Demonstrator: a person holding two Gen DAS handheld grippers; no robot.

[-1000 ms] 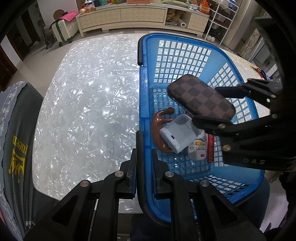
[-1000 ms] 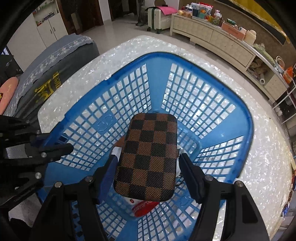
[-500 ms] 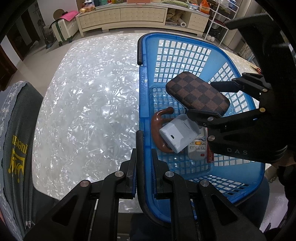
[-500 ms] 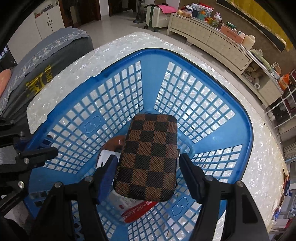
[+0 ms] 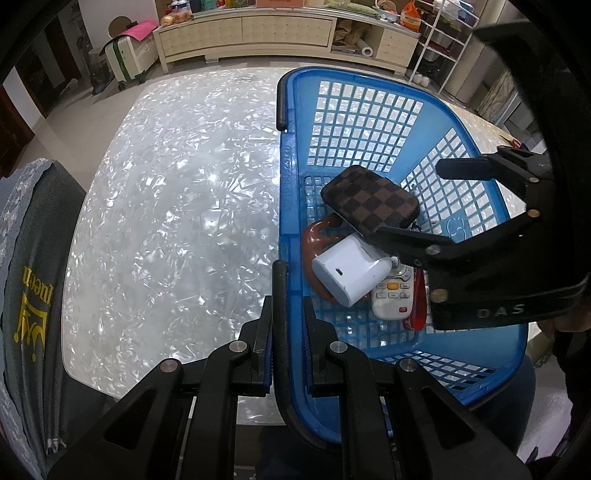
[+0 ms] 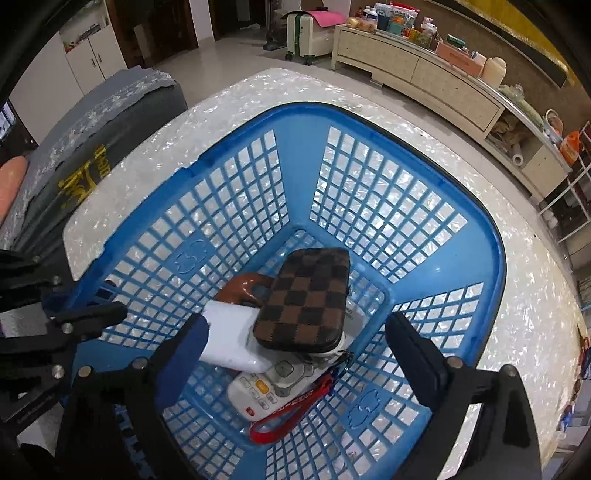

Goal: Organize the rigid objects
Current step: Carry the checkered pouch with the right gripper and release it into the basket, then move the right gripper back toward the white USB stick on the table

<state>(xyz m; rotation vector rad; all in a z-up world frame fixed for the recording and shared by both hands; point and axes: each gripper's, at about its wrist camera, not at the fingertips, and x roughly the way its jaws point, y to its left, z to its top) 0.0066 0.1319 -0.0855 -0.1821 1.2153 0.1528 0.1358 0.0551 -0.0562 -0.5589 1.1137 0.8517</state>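
Observation:
A blue lattice basket stands on the pearly white table. My left gripper is shut on its near rim, where the black handle runs. Inside lies a brown checkered case, resting tilted on a white box, a white remote with a red lanyard, and a brown curved piece. Over the pile hangs my right gripper, its jaws opening. The case sits between and below the fingers, and neither pad touches it. From the left wrist view, the case partly hides the remote.
A grey cloth with yellow print lies off the table's left edge. A long cream cabinet, a suitcase and a wire rack stand across the floor. Bare tabletop stretches left of the basket.
The right gripper's jaws have spread apart and the checkered case has dropped out of them onto the pile in the basket. The left gripper still clamps the rim.

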